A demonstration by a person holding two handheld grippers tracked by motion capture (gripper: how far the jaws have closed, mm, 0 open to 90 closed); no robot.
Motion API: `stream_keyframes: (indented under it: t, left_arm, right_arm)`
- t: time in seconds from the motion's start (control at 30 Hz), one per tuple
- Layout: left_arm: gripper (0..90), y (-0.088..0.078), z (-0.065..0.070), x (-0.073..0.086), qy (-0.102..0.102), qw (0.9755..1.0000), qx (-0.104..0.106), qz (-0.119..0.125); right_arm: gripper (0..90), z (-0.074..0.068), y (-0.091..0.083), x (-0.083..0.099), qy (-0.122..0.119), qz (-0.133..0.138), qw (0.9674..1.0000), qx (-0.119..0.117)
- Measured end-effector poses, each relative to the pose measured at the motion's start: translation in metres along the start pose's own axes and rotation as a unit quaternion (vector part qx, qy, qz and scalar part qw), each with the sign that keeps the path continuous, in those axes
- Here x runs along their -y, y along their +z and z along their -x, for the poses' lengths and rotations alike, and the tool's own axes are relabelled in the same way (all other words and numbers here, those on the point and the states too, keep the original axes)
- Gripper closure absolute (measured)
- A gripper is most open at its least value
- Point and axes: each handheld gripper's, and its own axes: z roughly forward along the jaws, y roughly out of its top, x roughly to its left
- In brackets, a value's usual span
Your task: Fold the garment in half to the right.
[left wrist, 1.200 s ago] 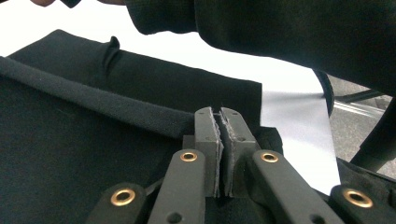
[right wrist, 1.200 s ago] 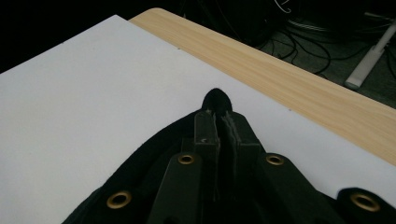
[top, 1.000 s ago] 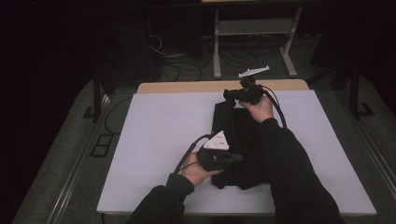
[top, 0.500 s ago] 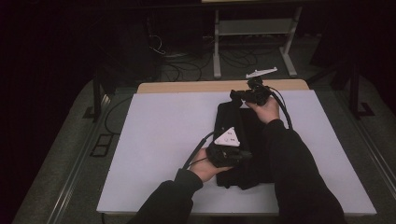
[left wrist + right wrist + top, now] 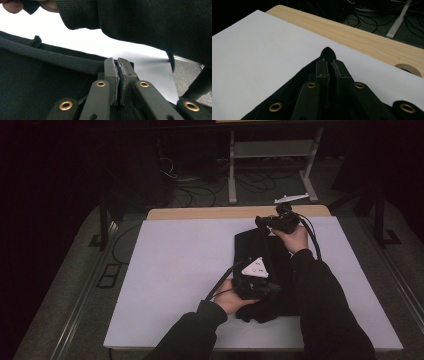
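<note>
A plain black garment (image 5: 260,265) lies on a white table cover (image 5: 175,270), beyond it a light wood-grain table edge (image 5: 210,213), all unpatterned.

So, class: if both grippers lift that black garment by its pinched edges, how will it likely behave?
Probably floppy: the black garment lies flat in folds and peaks at the right gripper, so its middle should sag. It seems light, since the left gripper holds just a thin edge. It looks soft and matte, unlikely to slip or break.

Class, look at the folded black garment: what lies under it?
The black fabric garment lies on the white table cover. Pale wood shows beyond the cover's far edge. Anything directly beneath the cloth is hidden.
</note>
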Motion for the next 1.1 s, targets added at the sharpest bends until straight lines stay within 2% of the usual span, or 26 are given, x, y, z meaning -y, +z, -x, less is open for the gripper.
stream_keyframes:
  t: [0.33, 0.6, 0.9, 1.1]
  left_arm:
    - [85.1, 0.019, 0.001, -0.008, -0.004, 1.0000, 0.007, -0.006]
    - [85.1, 0.034, -0.002, -0.008, -0.011, 0.9998, 0.013, -0.010]
    - [85.1, 0.045, -0.004, -0.007, -0.019, 0.9996, 0.014, -0.014]
    - [85.1, 0.051, -0.003, -0.009, -0.017, 0.9996, 0.018, -0.014]
  right_arm:
    - [82.6, 0.019, -0.008, 0.014, 0.017, 0.003, 0.9998, 0.010]
    - [82.5, 0.034, -0.007, 0.027, 0.031, 0.004, 0.9993, 0.017]
    - [82.3, 0.042, -0.005, 0.038, 0.042, -0.001, 0.9989, 0.022]
    - [82.3, 0.048, -0.007, 0.043, 0.049, -0.002, 0.9985, 0.024]
